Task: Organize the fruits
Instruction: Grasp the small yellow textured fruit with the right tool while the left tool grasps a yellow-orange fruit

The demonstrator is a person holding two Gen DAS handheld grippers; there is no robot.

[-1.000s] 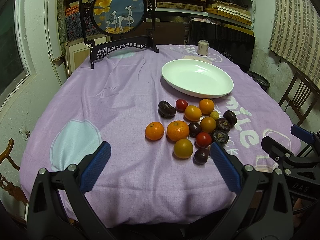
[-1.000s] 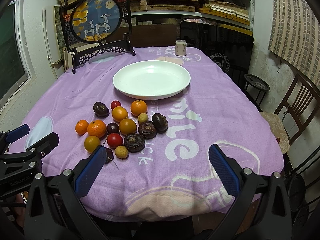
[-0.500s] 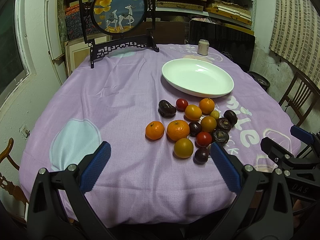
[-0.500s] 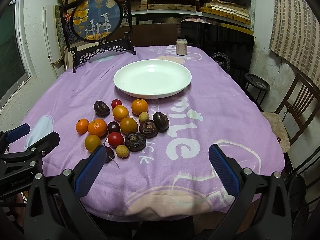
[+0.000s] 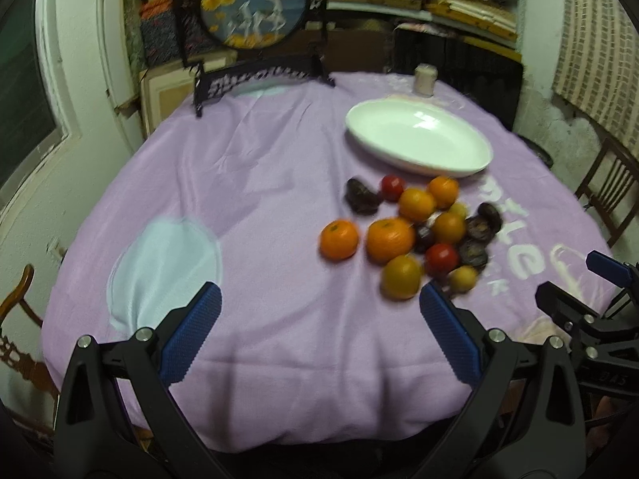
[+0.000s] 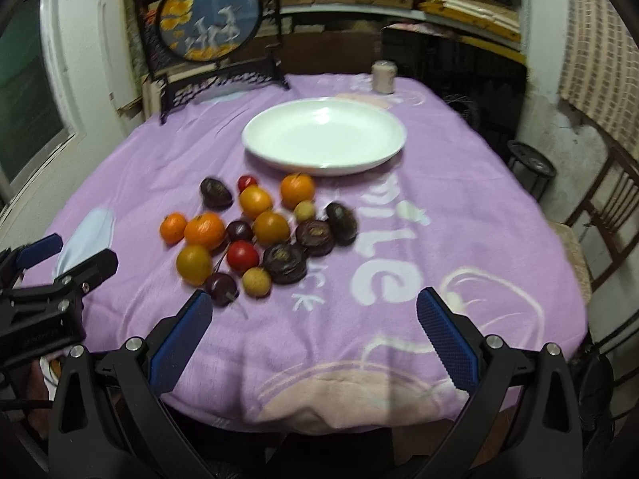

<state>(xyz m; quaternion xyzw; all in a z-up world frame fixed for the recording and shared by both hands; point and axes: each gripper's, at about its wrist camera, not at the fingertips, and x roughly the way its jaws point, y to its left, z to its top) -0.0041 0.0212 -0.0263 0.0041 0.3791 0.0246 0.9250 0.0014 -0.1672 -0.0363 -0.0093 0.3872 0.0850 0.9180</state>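
White and bare, the plate [image 6: 323,135] waits; we judge no fruit sorted yet. Our left claw [image 5: 319,331] and right claw [image 6: 313,329] hang spread and empty, so next we reach for the near cherry [image 6: 221,288].

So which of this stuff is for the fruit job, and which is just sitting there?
For the job:
fruit pile
white plate
left gripper
right gripper

Just there:
round picture stand
small jar
purple tablecloth
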